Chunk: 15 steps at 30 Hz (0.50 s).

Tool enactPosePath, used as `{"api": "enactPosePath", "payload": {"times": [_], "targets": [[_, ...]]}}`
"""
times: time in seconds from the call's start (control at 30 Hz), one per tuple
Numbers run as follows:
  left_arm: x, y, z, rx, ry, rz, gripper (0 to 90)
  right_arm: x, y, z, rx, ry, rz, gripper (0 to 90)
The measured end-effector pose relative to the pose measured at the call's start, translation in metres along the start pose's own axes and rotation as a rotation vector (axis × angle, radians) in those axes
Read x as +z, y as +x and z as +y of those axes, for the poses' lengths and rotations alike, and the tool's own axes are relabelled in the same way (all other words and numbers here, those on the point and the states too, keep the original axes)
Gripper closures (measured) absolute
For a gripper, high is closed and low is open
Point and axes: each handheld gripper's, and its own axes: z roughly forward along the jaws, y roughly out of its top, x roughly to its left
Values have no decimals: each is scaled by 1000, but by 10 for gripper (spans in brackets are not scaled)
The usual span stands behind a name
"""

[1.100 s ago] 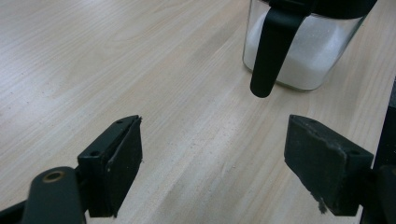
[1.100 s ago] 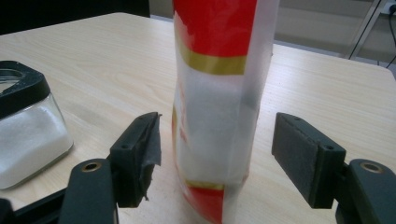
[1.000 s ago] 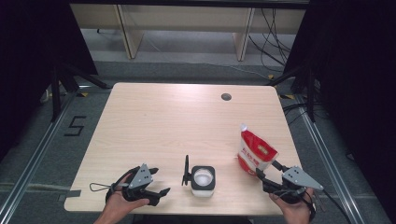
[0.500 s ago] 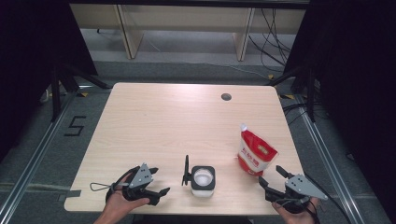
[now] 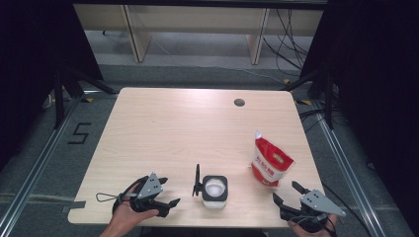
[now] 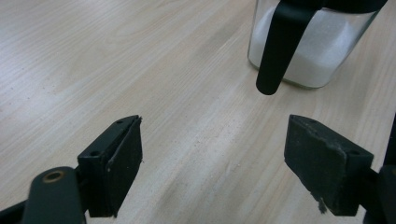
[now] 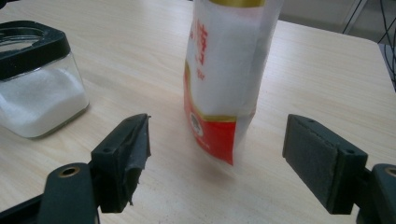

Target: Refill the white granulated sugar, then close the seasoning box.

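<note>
Sugar sits in the glass jar near the front edge of the surface, and the jar's black lid hangs open at its left side. From what I see, I think the pouring is done, because the jar has white grains in it and the red and white bag stands upright by itself, a little to the right of the jar. My right tongs have just been opening, and now they are wide with nothing between them. They rest near the front of the surface, just in front of the bag and not touching it. In the right gripper view the bag stands past the 2 black pads, with a clear gap. My left tongs are wide too and hold nothing. They sit left of the jar, pointing at it. In the left gripper view the jar and its hanging lid are just ahead. What is left, I think, is to shut the lid on the jar. My left tongs look closest for that job.
</note>
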Motion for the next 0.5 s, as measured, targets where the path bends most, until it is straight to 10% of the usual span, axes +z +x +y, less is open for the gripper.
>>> {"api": "enactPosePath", "payload": {"times": [0.5], "targets": [[-9, 5, 6, -30, -27, -10, 339, 0, 6, -4, -38, 17, 36, 234]]}}
